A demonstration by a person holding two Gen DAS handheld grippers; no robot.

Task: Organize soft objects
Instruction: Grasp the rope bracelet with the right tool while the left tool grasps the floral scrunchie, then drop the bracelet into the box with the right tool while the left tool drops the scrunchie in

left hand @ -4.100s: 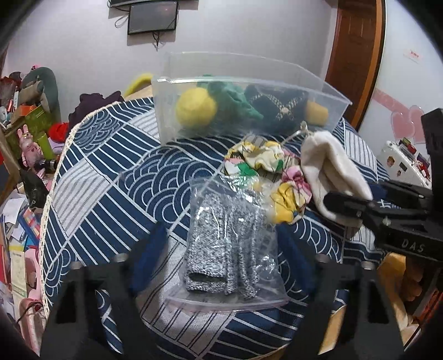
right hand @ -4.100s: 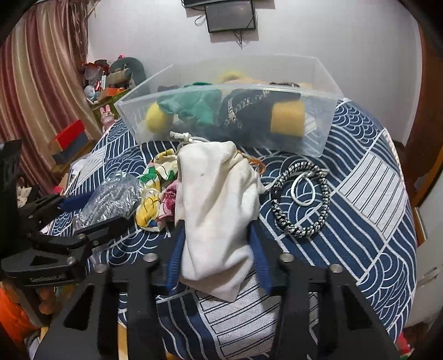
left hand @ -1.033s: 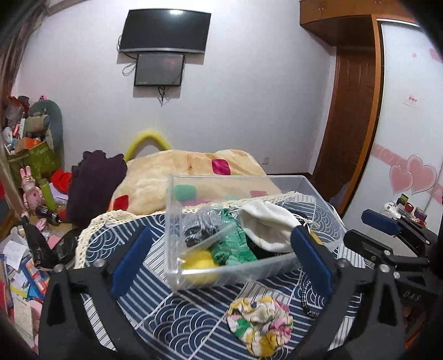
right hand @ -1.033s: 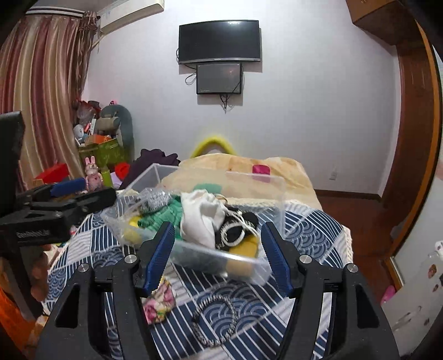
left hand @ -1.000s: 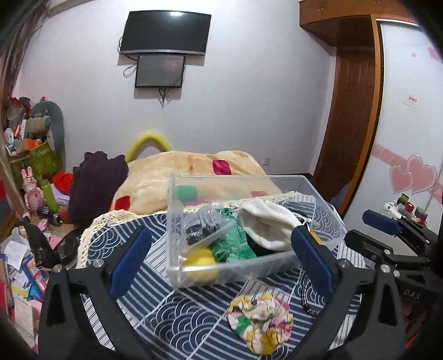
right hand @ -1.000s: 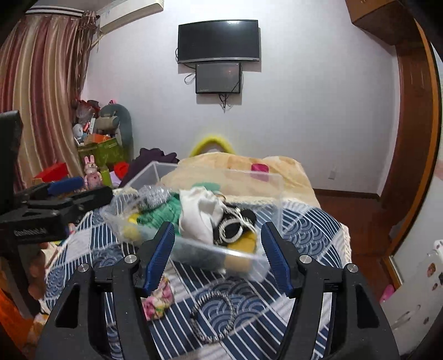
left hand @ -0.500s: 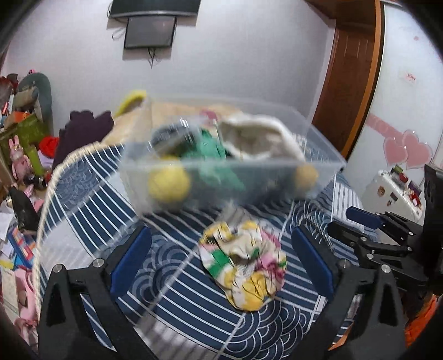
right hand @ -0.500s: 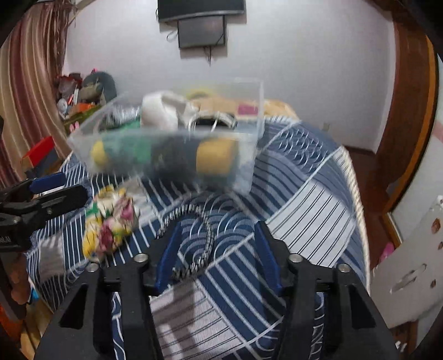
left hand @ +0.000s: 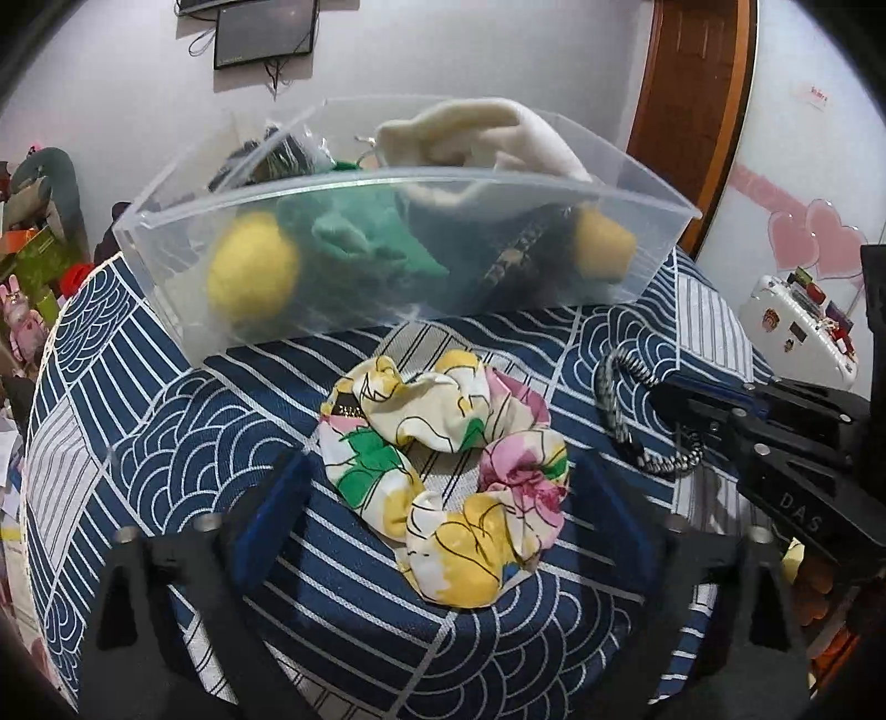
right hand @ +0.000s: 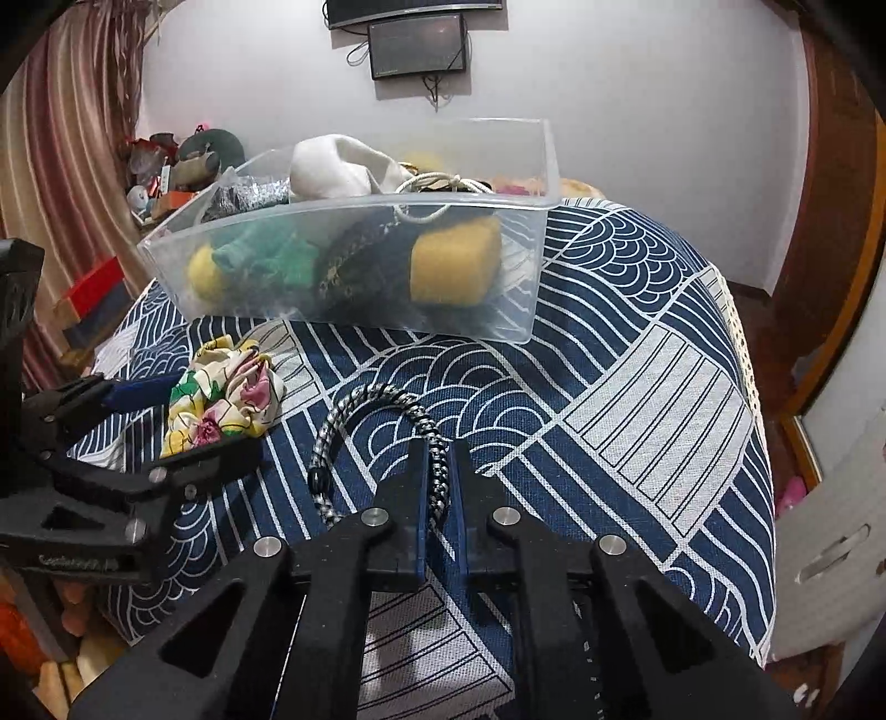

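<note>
A floral fabric scrunchie lies on the blue patterned tablecloth, between the wide-open blue pads of my left gripper; it also shows in the right wrist view. My right gripper is shut on the black-and-white braided cord loop, which lies on the cloth; that cord also shows in the left wrist view. Behind them stands the clear plastic bin, holding a white pouch, a yellow ball, green cloth, a dark item, a yellow sponge and a bagged grey item.
The round table drops off at the right and front edges. A brown door stands at the back right. Clutter and toys sit on the left, with striped curtains behind. A TV hangs on the wall.
Both grippers have come down from above the bin to the tablecloth. My left gripper now straddles the scrunchie. My right gripper has closed on the braided cord.
</note>
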